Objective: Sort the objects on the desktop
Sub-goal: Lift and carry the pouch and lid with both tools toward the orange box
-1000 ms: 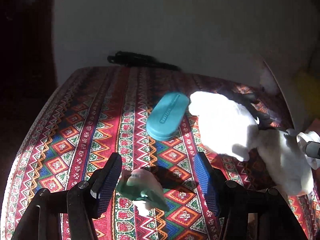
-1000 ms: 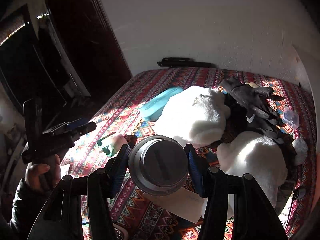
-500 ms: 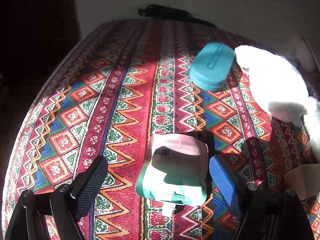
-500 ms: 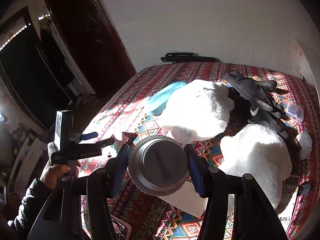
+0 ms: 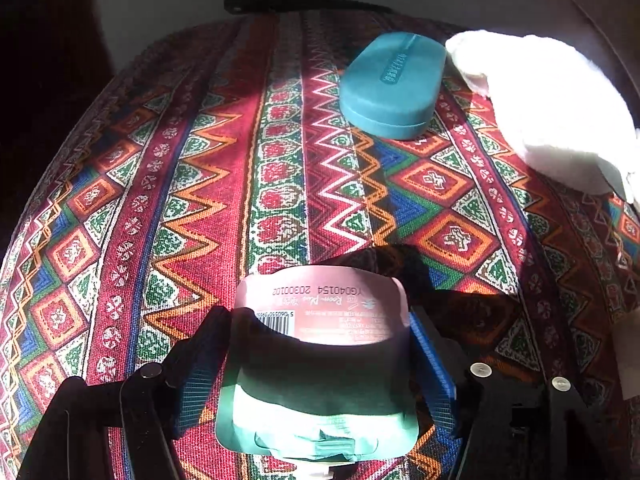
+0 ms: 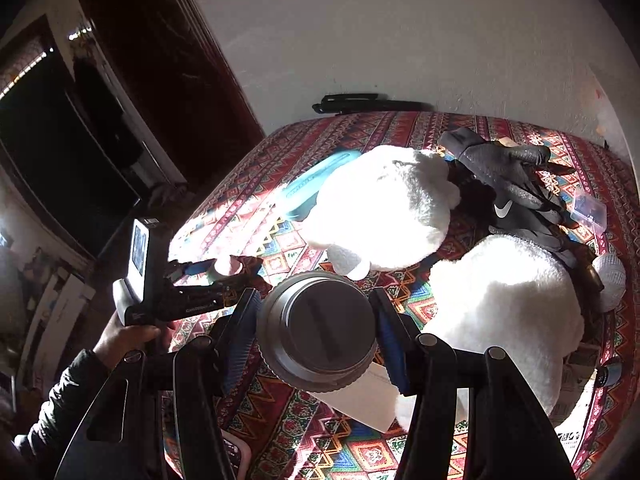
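Left fingers (image 5: 320, 356) now tight around the pouch (image 5: 320, 360) — right fingers (image 6: 314, 336) clamping the metal tin (image 6: 316, 330).

Pouch (image 5: 320, 360) bottom past the frame edge; teal case (image 6: 308, 188) half behind white fleece (image 6: 380, 208).

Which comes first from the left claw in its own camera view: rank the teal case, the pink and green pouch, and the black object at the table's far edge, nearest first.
1. Pouch: between the left claw's fingers.
2. Teal case: farther up the cloth, right of centre, beside the white fluffy item.
3. Black object: at the far edge, against the wall.
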A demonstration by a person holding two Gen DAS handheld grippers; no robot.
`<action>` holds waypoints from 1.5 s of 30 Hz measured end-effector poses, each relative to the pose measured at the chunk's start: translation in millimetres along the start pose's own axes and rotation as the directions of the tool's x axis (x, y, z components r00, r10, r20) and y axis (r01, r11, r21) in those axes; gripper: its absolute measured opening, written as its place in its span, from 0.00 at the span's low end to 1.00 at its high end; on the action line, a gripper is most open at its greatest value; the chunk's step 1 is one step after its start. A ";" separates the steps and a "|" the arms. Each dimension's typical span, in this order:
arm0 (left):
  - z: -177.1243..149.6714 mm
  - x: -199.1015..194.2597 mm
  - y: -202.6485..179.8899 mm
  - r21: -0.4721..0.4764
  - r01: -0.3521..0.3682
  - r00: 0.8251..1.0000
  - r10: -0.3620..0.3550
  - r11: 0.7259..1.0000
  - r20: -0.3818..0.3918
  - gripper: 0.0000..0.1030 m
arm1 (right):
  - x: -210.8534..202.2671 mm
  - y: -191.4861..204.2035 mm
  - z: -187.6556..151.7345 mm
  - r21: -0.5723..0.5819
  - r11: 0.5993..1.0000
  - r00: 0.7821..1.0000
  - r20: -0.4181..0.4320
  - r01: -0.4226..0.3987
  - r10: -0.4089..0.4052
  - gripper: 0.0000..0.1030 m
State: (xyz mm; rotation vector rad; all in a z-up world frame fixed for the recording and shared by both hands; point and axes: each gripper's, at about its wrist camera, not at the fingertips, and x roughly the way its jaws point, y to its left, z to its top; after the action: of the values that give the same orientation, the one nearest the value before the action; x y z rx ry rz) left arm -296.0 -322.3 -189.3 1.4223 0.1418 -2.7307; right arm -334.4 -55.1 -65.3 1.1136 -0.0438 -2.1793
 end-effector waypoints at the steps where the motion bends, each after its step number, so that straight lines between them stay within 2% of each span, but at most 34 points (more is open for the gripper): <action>1: 1.1 -2.4 0.8 -0.006 -0.001 1.000 0.001 1.000 0.005 0.67 | -1.1 -0.1 0.3 -0.001 1.000 1.000 0.003 -0.002 0.002 0.57; 9: 4.5 -30.5 -11.2 0.022 -0.028 0.997 0.027 0.999 0.075 0.67 | -9.0 1.6 3.0 -0.014 1.000 1.000 0.026 -0.002 0.003 0.57; 17: 11.1 -79.4 -20.1 0.021 -0.007 0.985 0.003 1.000 0.173 0.67 | -20.4 7.2 4.8 -0.015 1.000 0.999 0.052 -0.008 0.009 0.57; 23: 16.1 -120.1 -31.4 0.018 0.048 0.967 -0.051 0.999 0.251 0.67 | -43.3 13.4 8.5 -0.018 1.000 0.995 0.099 -0.017 0.018 0.57; 29: 9.7 -175.0 -58.5 0.036 0.105 0.936 -0.110 0.994 0.335 0.67 | -83.0 17.9 11.9 -0.020 1.000 0.984 0.178 -0.024 0.027 0.57; 33: 3.6 -205.3 -80.1 0.031 0.174 0.920 -0.174 0.984 0.351 0.67 | -122.8 12.9 7.2 0.000 1.000 0.965 0.262 -0.012 0.012 0.57; 38: -2.7 -236.1 -116.5 0.052 0.211 0.909 -0.216 0.976 0.357 0.67 | -174.8 -11.9 -4.7 0.068 0.998 0.935 0.355 0.002 -0.026 0.57; 45: -9.0 -274.7 -182.0 0.109 0.293 0.883 -0.312 0.950 0.350 0.67 | -258.5 -56.4 -29.5 0.174 0.984 0.867 0.483 0.040 -0.121 0.57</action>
State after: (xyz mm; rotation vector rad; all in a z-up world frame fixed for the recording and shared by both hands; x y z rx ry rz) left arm -148.6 -137.6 40.6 0.9398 0.2971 -3.2207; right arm -240.2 146.9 80.2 0.6157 -0.4104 -2.5208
